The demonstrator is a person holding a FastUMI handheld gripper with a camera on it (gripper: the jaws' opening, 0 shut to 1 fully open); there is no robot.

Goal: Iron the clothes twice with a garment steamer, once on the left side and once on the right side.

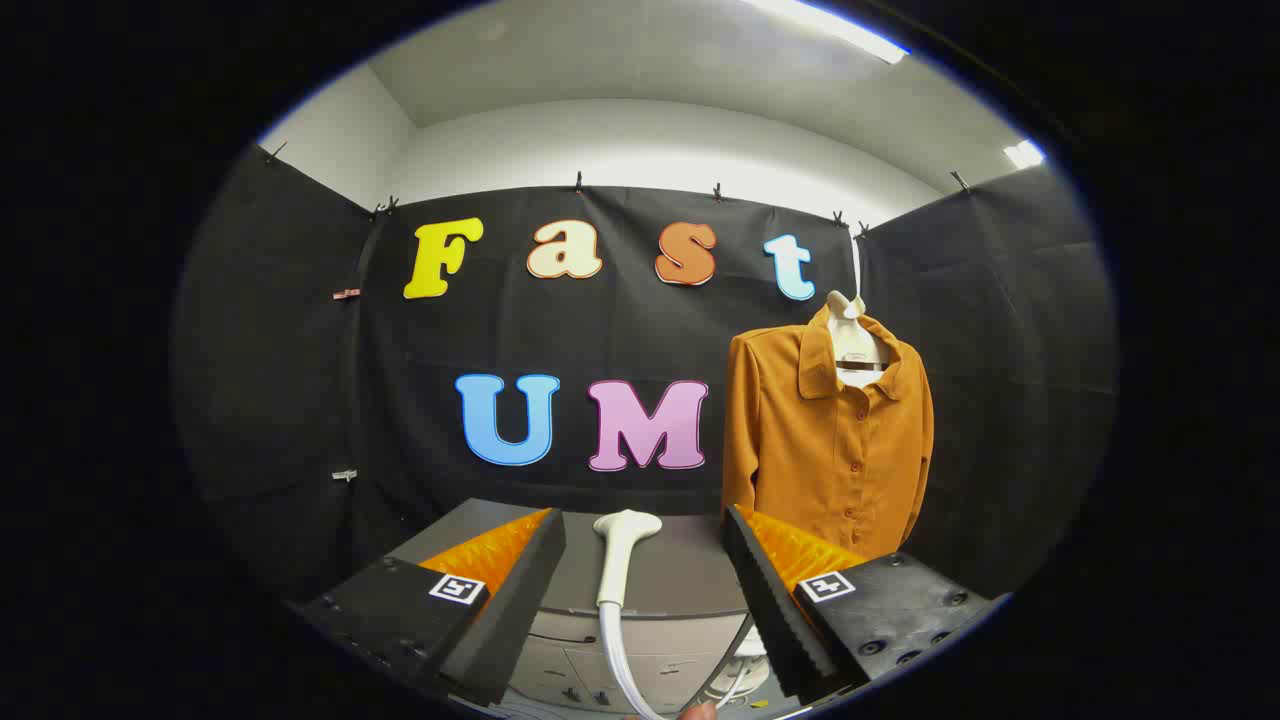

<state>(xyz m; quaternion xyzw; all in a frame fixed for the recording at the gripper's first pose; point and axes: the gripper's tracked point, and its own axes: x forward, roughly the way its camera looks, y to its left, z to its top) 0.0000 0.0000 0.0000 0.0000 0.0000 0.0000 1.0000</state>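
My gripper (640, 600) is released, its fingers spread wide with nothing clamped. Between them, the white steamer head (620, 555) stands upright at the near edge of the grey table (670, 570). Beyond the right finger, the orange button-up shirt (825, 440) hangs on a hanger (855, 345).

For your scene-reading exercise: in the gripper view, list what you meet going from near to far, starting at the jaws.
Gripper, jaws open → white steamer head standing between them → grey table → orange shirt hanging on the booth wall.
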